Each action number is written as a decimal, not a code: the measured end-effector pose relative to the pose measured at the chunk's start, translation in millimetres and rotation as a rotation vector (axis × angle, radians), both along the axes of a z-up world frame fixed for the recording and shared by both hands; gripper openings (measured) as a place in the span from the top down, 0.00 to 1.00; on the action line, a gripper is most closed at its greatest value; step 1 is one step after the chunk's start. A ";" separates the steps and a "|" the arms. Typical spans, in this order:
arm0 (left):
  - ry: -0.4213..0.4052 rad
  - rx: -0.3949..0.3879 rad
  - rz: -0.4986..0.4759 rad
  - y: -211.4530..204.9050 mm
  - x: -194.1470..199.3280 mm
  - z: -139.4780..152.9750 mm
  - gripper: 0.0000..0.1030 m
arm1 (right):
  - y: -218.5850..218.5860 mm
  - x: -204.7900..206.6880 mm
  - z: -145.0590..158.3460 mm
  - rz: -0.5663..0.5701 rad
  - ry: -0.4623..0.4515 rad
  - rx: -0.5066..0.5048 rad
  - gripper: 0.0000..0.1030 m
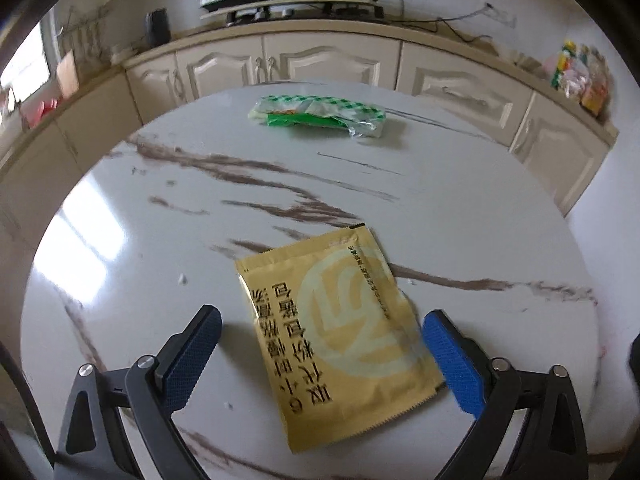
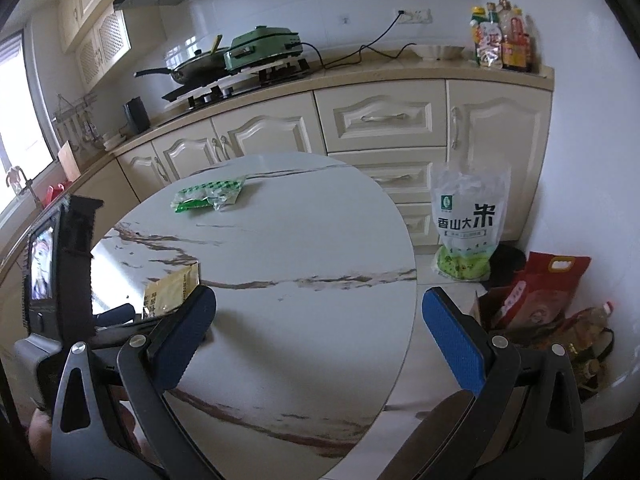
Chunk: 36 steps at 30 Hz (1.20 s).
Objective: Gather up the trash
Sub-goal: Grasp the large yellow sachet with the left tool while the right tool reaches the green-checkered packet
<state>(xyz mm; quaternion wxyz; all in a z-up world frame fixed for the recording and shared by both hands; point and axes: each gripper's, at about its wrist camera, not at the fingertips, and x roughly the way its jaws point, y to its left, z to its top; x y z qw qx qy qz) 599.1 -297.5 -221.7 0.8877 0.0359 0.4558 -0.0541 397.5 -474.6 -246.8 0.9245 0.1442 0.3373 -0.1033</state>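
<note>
A flat yellow sachet (image 1: 340, 332) with dark printed characters lies on the round marble table (image 1: 460, 208). My left gripper (image 1: 320, 356) is open and straddles the sachet's near end, its blue pads (image 1: 452, 360) on either side without touching it. A green and clear plastic wrapper (image 1: 320, 114) lies at the table's far edge. In the right wrist view my right gripper (image 2: 316, 340) hangs open and empty above the table (image 2: 300, 240), with the yellow sachet (image 2: 172, 288) to its left and the green wrapper (image 2: 208, 196) farther back.
Cream kitchen cabinets (image 2: 380, 120) run behind the table, with a stove, a pan (image 2: 192, 66) and a green cooker (image 2: 264, 48) on the counter. A bag of rice (image 2: 468, 220), a red bag (image 2: 536, 292) and an oil bottle (image 2: 580, 332) stand on the floor at the right. The left gripper's body (image 2: 52, 272) is at the left.
</note>
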 end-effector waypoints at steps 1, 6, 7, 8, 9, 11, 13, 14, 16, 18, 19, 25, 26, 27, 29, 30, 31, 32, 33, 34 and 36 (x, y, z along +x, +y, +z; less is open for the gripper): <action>0.004 0.001 -0.013 1.1 1.1 -0.9 0.02 | 1.0 1.7 0.4 0.003 -0.001 0.001 0.00; 0.048 -0.012 -0.073 7.2 13.6 -4.8 0.08 | 7.2 7.7 1.0 0.020 -0.005 0.005 0.00; 0.054 -0.013 -0.077 8.7 17.9 -5.6 0.11 | 8.1 8.7 0.9 0.025 -0.006 0.006 0.00; 0.053 -0.012 -0.089 9.1 19.8 -5.5 0.14 | 10.0 10.9 1.0 0.031 -0.007 0.007 0.00; 0.049 -0.012 -0.097 10.8 20.4 -3.7 0.21 | 10.7 12.7 0.8 0.032 -0.007 0.007 0.00; 0.042 -0.023 -0.111 18.8 22.8 2.1 0.31 | 14.1 16.8 0.5 0.035 -0.006 0.016 0.00; 0.045 -0.028 -0.138 26.7 25.4 4.3 0.34 | 18.5 20.1 0.3 0.045 -0.006 0.029 0.00; 0.045 -0.030 -0.146 31.9 27.2 4.3 0.34 | 21.2 20.9 0.0 0.048 -0.004 0.031 0.00; 0.043 -0.040 -0.144 45.4 26.4 8.1 0.37 | 27.2 23.4 -0.3 0.058 0.000 0.032 0.00; 0.036 -0.052 -0.153 62.1 19.6 11.2 0.39 | 32.7 26.4 -1.3 0.064 0.009 0.035 0.00; 0.033 -0.053 -0.151 69.9 17.6 12.6 0.41 | 36.0 28.3 -2.0 0.072 0.013 0.036 0.00; 0.043 -0.125 -0.165 110.6 9.0 20.0 0.45 | 58.0 49.2 -5.2 0.117 0.056 0.009 0.00; 0.044 -0.122 -0.161 115.1 8.0 22.0 0.45 | 61.9 54.0 -4.2 0.126 0.058 -0.001 0.00; 0.046 -0.128 -0.156 120.7 7.6 22.7 0.46 | 65.6 59.7 -2.5 0.133 0.058 -0.011 0.00; 0.051 -0.156 -0.149 133.3 6.8 25.2 0.46 | 69.8 70.2 0.3 0.141 0.058 -0.022 0.00; 0.050 -0.164 -0.143 137.6 5.0 27.8 0.46 | 71.5 77.5 2.0 0.147 0.060 -0.025 0.00; 0.048 -0.170 -0.141 143.1 4.8 29.7 0.46 | 73.9 85.6 3.8 0.155 0.059 -0.027 0.00; 0.036 -0.178 -0.135 151.8 4.7 33.3 0.46 | 76.5 94.5 5.3 0.159 0.061 -0.031 0.00; 0.029 -0.179 -0.137 156.5 3.7 37.0 0.46 | 78.6 103.0 5.8 0.166 0.066 -0.035 0.00; 0.015 -0.173 -0.133 162.4 3.1 41.0 0.46 | 81.8 113.8 5.8 0.180 0.074 -0.038 0.00; -0.014 -0.154 -0.123 175.9 2.5 48.9 0.46 | 88.1 135.7 4.0 0.193 0.096 -0.062 0.00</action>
